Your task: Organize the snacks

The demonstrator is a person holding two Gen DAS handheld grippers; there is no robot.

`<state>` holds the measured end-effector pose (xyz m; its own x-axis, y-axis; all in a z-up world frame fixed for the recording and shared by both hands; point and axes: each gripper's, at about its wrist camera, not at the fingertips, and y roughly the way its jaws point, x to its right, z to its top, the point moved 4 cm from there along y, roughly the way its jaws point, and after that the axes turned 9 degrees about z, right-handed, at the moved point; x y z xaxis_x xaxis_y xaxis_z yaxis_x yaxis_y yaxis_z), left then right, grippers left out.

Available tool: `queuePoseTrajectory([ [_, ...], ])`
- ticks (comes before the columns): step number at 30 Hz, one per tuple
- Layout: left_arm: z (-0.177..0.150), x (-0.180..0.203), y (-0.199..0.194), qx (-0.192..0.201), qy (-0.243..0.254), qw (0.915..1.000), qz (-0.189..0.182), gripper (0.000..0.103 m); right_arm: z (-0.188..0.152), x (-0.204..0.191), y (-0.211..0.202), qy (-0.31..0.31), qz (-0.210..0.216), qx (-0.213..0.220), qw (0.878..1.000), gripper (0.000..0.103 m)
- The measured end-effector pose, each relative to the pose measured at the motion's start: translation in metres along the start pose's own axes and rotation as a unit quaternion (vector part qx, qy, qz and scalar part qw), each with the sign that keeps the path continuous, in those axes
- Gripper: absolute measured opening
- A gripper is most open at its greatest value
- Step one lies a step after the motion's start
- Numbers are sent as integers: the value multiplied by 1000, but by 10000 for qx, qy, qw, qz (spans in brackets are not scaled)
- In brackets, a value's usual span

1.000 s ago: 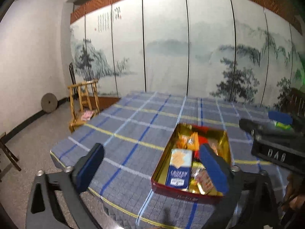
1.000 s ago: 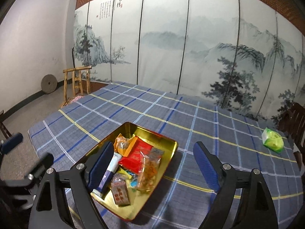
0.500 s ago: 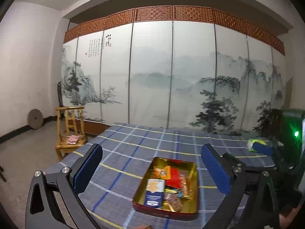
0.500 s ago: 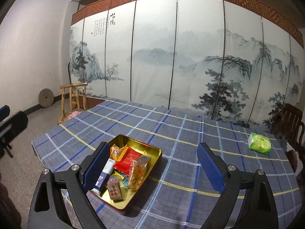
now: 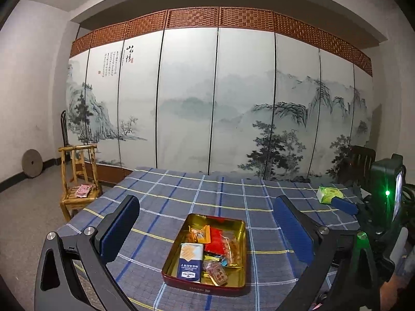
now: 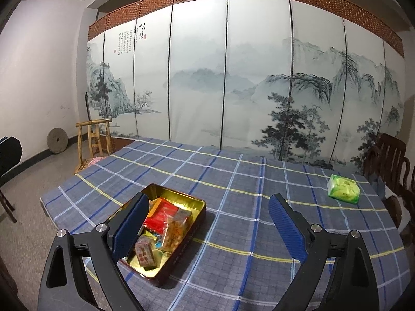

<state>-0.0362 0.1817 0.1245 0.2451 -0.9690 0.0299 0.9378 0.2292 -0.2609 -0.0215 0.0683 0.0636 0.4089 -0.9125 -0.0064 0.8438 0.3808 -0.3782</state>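
A gold tin with a red outer wall [image 5: 242, 235] [image 6: 195, 204] sits on the blue plaid tablecloth. It holds several snacks: a blue box [image 5: 190, 261], a red packet [image 5: 216, 241] [image 6: 162, 213], an orange packet [image 5: 201, 233] and small wrapped pieces [image 6: 145, 255]. My left gripper [image 5: 207, 229] is open and empty, held above and short of the tin. My right gripper [image 6: 208, 224] is open and empty, above the table just right of the tin; its left finger covers the tin's near-left part.
A green packet [image 6: 343, 189] [image 5: 328, 194] lies at the table's far right. A wooden chair [image 5: 77, 181] stands left of the table, dark chairs [image 6: 389, 160] at the right. The right-hand gripper body with a green light [image 5: 386, 194] shows at the right edge.
Both grippers have pulled up and back from the tin, so more of the room and screen wall shows. Both stayed open and empty. The snacks have not moved.
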Motion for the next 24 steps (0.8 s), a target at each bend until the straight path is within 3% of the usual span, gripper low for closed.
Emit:
queuePoseTrajectory([
  [6, -7, 6, 11, -302, 18, 9993, -210, 102, -13, 14, 2, 41, -98, -104, 9999, 94],
  [12, -28, 18, 32, -839, 290, 9960, 74, 103, -42, 59, 5, 195, -433, -473, 9978, 94],
  [17, -44, 22, 44, -941, 365, 9942, 363, 103, -70, 120, 10, 336, -954, -867, 9911, 94],
  [24, -55, 25, 60, -1187, 469, 9899, 618, 102, -114, 231, 23, 939, -1644, -1531, 9699, 94],
])
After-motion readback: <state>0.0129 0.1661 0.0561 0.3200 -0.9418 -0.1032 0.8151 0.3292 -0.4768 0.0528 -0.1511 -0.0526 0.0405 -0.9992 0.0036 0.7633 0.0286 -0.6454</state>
